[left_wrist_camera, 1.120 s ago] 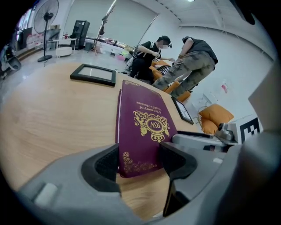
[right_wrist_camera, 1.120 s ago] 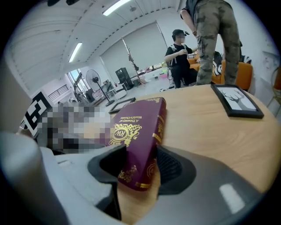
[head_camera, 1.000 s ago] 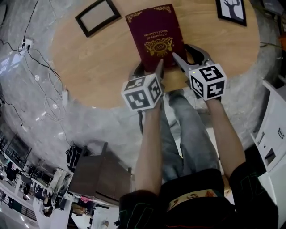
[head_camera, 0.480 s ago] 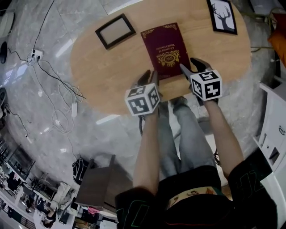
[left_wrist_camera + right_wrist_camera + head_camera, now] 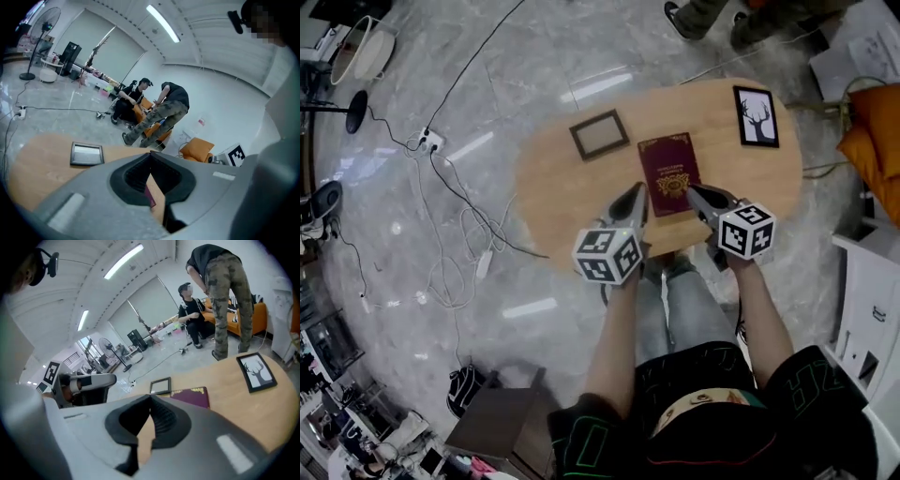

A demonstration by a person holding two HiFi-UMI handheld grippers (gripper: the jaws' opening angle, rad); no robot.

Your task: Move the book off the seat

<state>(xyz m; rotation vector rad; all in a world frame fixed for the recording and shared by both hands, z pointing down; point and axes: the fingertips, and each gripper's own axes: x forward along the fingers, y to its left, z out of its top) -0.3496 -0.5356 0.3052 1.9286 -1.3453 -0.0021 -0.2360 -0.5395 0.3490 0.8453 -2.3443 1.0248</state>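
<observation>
Two grippers, both pinched fully closed with nothing in them. The left gripper (image 5: 635, 196) and right gripper (image 5: 693, 191) point toward 12 o'clock, tips by the near corners of the book (image 5: 668, 174). The dark red book lies flat on the oval wooden table (image 5: 553, 178), close to its near edge. An empty picture frame (image 5: 600, 135) lies at about 10 o'clock from the book, and a deer picture (image 5: 757, 116) at about 2 o'clock. Cables (image 5: 441, 216) sprawl over the marble floor at 9 o'clock from the table.
</observation>
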